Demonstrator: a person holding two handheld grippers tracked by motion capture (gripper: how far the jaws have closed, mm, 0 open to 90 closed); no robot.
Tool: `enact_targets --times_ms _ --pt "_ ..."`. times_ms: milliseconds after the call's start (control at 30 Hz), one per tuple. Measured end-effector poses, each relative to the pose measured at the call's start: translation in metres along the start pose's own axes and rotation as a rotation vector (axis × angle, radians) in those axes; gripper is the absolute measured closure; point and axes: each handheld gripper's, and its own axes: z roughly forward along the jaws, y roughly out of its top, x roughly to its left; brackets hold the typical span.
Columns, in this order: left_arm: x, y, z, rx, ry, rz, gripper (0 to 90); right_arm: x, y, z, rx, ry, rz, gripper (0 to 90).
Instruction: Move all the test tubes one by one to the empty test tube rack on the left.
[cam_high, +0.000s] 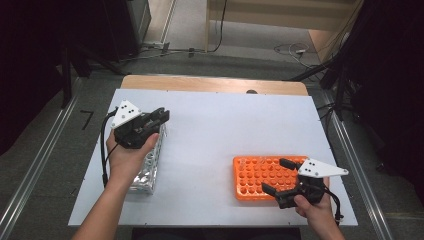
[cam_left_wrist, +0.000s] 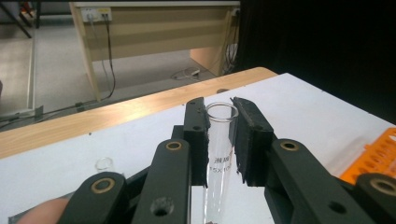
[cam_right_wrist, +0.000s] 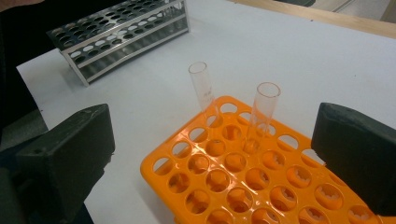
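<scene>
My left gripper (cam_high: 161, 118) hovers over the far end of the metal tube rack (cam_high: 146, 170) at the table's left. In the left gripper view, this gripper (cam_left_wrist: 219, 112) is shut on a clear glass test tube (cam_left_wrist: 218, 144), held upright just below its rim. An orange tube rack (cam_high: 257, 177) lies at the front right. My right gripper (cam_high: 276, 176) stands open at the rack's near right corner. In the right gripper view, its wide-apart pads (cam_right_wrist: 70, 158) flank the orange rack (cam_right_wrist: 233, 182), where two empty glass tubes (cam_right_wrist: 201, 86) (cam_right_wrist: 264, 109) stand in far holes.
The white table top (cam_high: 215, 130) has a wooden strip (cam_high: 215, 84) along its far edge. The metal rack (cam_right_wrist: 121, 32) lies across the table from the orange one. Another tube rim (cam_left_wrist: 105, 164) shows low beside my left jaws. Cables trail on the floor beyond.
</scene>
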Motion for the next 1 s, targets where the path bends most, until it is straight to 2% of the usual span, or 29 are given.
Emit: enact_targets --times_ms 400,533,700,833,1000 --pt "0.029 -0.013 0.012 0.015 0.078 -0.023 76.3 -0.002 -0.001 0.0 0.007 -0.001 0.003 0.0" --pt "0.037 -0.017 0.016 0.015 0.099 -0.042 76.3 -0.001 -0.001 0.0 0.01 0.001 0.001 0.0" --pt "0.042 -0.02 0.021 0.019 0.128 -0.045 76.3 -0.001 -0.001 0.001 0.015 0.007 -0.002 0.0" --pt "0.043 -0.025 0.026 0.038 0.147 -0.028 76.3 -0.001 -0.002 0.001 0.019 0.008 -0.004 0.0" --pt "0.045 -0.032 0.031 0.05 0.171 -0.041 76.3 -0.001 -0.002 0.001 0.021 0.007 -0.004 0.0"
